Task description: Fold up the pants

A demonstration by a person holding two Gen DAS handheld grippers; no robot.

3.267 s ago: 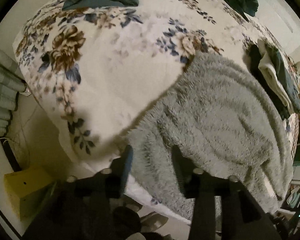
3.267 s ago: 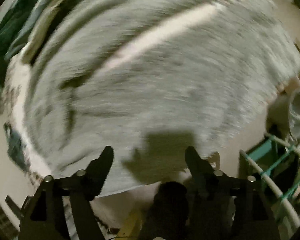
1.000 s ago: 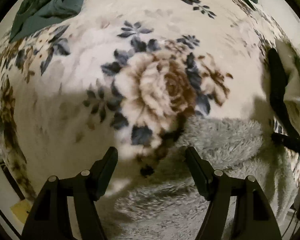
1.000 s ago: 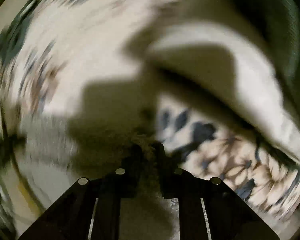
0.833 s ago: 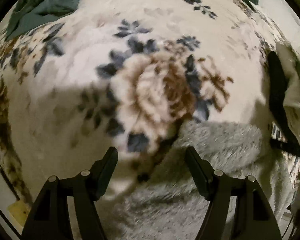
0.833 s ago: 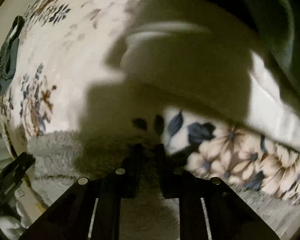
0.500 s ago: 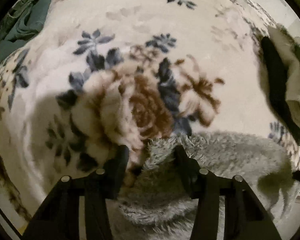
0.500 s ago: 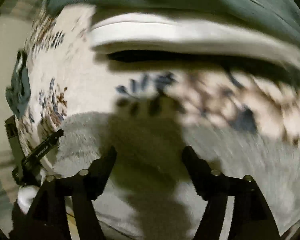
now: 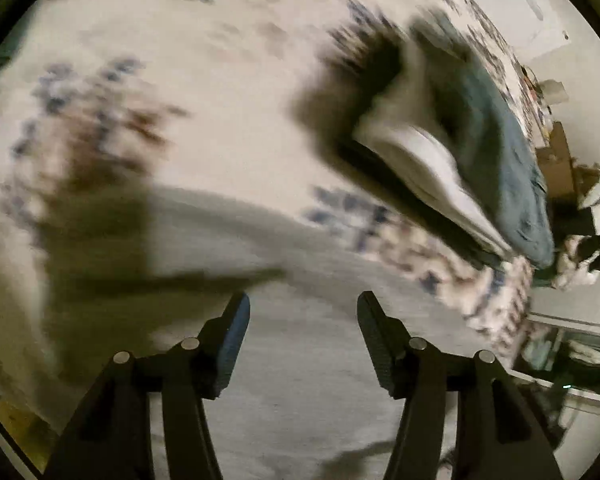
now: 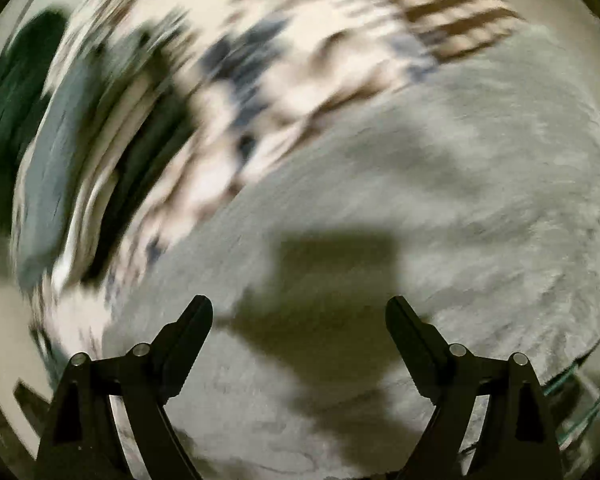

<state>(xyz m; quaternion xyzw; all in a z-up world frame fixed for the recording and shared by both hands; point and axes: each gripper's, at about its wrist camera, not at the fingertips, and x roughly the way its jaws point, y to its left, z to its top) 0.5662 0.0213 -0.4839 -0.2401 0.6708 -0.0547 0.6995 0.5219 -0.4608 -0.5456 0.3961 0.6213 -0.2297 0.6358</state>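
Note:
The fluffy grey pants (image 9: 300, 360) lie spread on the flowered bed cover (image 9: 220, 80); both views are blurred by motion. My left gripper (image 9: 303, 312) hangs above the grey fleece with its jaws opening and nothing between them. In the right wrist view the grey pants (image 10: 440, 200) fill the lower right. My right gripper (image 10: 299, 316) stands wide above them, its jaws still opening, with nothing between the fingers. Shadows of the grippers fall on the fleece.
A stack of folded clothes (image 9: 460, 148), white, dark and blue-grey, lies on the bed cover to the right, also seen as folded clothes (image 10: 80, 152) at left. A dark green garment (image 10: 8, 92) lies beyond it. Cluttered shelves and boxes (image 9: 572, 208) stand past the bed's edge.
My right gripper let go of the grey fleece, opened wide and swung back over the pants. My left gripper narrowed around the fleece edge, then widened and slid right toward the folded stack.

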